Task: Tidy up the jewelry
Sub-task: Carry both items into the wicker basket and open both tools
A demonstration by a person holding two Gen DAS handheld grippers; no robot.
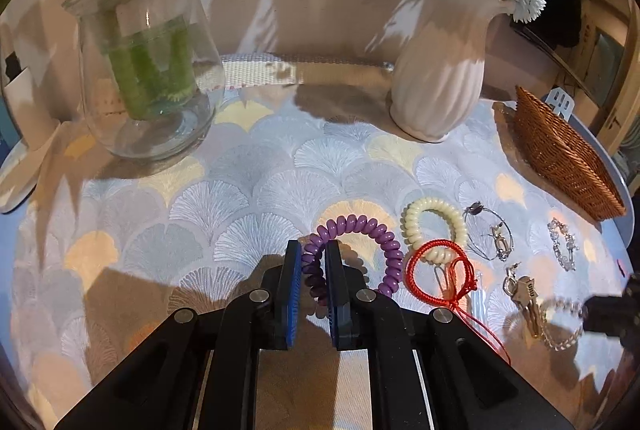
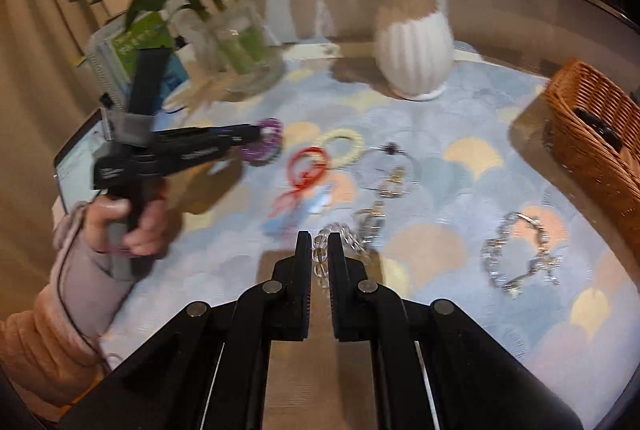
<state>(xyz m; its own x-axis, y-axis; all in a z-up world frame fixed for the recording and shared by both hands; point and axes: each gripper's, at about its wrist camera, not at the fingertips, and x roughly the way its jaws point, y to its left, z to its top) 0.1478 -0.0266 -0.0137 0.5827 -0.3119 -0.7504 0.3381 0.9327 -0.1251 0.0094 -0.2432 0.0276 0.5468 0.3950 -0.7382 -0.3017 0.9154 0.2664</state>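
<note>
Your left gripper (image 1: 313, 262) – clamped on the purple coil (image 1: 352, 254), at the row's left end | your right gripper (image 2: 320, 250) – closed on the clear bead bracelet (image 2: 340, 242) on the cloth (image 1: 200, 214) | red cord (image 1: 440, 266), cream coil (image 1: 434, 228) between them | basket (image 2: 592, 134) far right, behind the crystal bracelet (image 2: 520, 254)
</note>
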